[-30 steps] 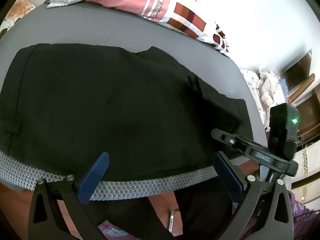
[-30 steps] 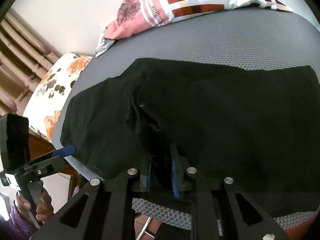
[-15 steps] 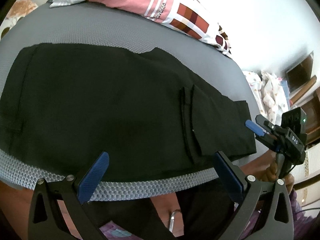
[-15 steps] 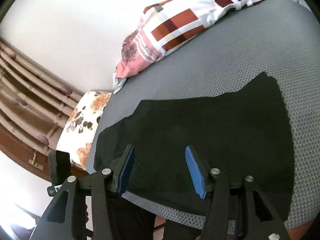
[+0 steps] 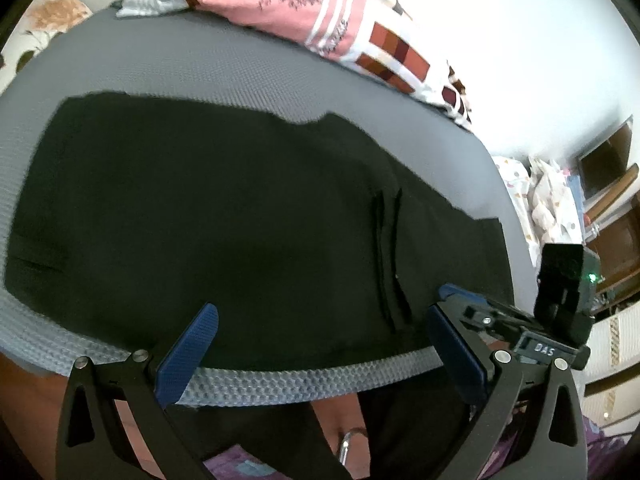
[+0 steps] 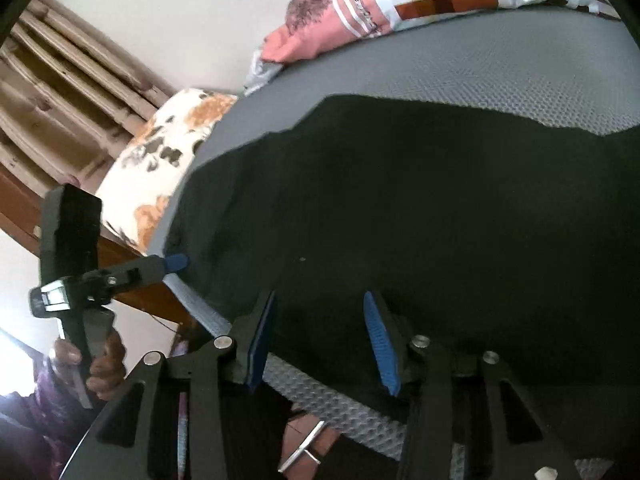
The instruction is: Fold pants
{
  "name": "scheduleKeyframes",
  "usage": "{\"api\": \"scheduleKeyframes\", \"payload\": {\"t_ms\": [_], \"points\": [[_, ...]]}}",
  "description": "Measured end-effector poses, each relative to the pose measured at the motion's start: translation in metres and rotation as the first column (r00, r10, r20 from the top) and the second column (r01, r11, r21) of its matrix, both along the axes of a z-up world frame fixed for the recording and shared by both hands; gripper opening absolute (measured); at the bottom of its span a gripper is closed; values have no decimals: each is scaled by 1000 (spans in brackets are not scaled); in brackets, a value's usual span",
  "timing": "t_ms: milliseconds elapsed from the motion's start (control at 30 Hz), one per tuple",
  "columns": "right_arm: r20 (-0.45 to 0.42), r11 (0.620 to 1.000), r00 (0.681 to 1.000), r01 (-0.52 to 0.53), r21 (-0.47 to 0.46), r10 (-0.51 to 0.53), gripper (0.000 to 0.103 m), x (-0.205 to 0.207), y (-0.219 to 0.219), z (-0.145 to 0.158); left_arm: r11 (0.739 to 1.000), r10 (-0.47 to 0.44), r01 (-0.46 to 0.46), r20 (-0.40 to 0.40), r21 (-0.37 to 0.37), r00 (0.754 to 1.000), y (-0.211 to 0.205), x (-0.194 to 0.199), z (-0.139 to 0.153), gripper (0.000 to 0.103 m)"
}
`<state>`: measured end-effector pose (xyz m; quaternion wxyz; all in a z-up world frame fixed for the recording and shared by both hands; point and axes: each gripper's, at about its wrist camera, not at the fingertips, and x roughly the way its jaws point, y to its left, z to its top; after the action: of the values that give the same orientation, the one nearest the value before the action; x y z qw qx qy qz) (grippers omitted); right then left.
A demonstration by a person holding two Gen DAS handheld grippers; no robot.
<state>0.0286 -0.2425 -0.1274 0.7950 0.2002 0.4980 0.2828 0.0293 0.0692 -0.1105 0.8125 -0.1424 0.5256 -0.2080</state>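
Black pants (image 5: 224, 216) lie spread flat on a grey mesh mattress (image 5: 200, 60), with a narrow fold ridge towards their right end. My left gripper (image 5: 320, 346) hovers open and wide over the pants' near edge, nothing between its pads. In the right wrist view the pants (image 6: 420, 208) fill the middle. My right gripper (image 6: 322, 340) sits low over their near edge. Its jaws are closing, the cloth lies under the gap, and the pads do not press on it. Each gripper shows in the other's view: right gripper (image 5: 450, 294), left gripper (image 6: 174, 263).
A pink patchwork blanket (image 5: 340, 28) lies along the mattress's far edge. A floral pillow (image 6: 160, 160) and wooden slats (image 6: 60, 100) are at the left end. Wooden furniture (image 5: 608, 168) and piled cloth (image 5: 548, 200) stand beyond the right end. A hand (image 6: 100, 364) holds the left gripper.
The right gripper let go of the pants fold it pinched, pulled back, then came down again at the near edge with narrower jaws. The fold now lies flat. The left gripper stayed put.
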Motion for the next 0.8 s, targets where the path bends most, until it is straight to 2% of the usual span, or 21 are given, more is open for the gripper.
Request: {"api": "scheduleKeyframes", "payload": {"t_ms": [100,167,233,333,433,533,600,667,700,733,767,800], "points": [[52,998,997,64,-21,-62,44,-3,-4,5,999,34,-35,39,29,999,15,0,15,103],[64,995,994,88,-48,-85,44,-5,-4,2,995,93,-95,60,34,994,37,0,26,103],[65,991,994,94,-91,-88,44,-7,-1,-4,982,189,-189,71,-1,979,73,0,34,103],[50,992,995,92,-89,-88,43,-5,0,-10,957,281,-280,8,-72,960,128,6,28,103],[46,993,995,93,-78,-89,45,-3,-1,-11,940,322,-324,-37,-109,946,173,14,16,102],[41,993,995,95,-63,-93,46,-2,-3,-11,956,270,-275,-61,-100,961,194,25,3,98],[41,994,995,96,-60,-94,47,-2,-3,-11,969,224,-232,-91,-88,970,200,34,-11,91],[41,994,995,96,-60,-94,49,-2,-2,-11,972,215,-224,-120,-69,969,204,43,-24,85],[42,993,995,96,-62,-94,50,-2,-1,-10,971,208,-221,-140,-89,968,206,46,-31,85],[43,993,995,96,-65,-94,50,-2,-1,-10,967,179,-204,-156,-156,971,209,49,-37,84],[45,993,995,95,-68,-92,52,-2,0,-10,965,151,-179,-153,-191,977,208,51,-40,84],[48,993,995,91,-72,-88,54,-2,2,-9,971,137,-161,-140,-178,981,206,53,-41,84]]}}
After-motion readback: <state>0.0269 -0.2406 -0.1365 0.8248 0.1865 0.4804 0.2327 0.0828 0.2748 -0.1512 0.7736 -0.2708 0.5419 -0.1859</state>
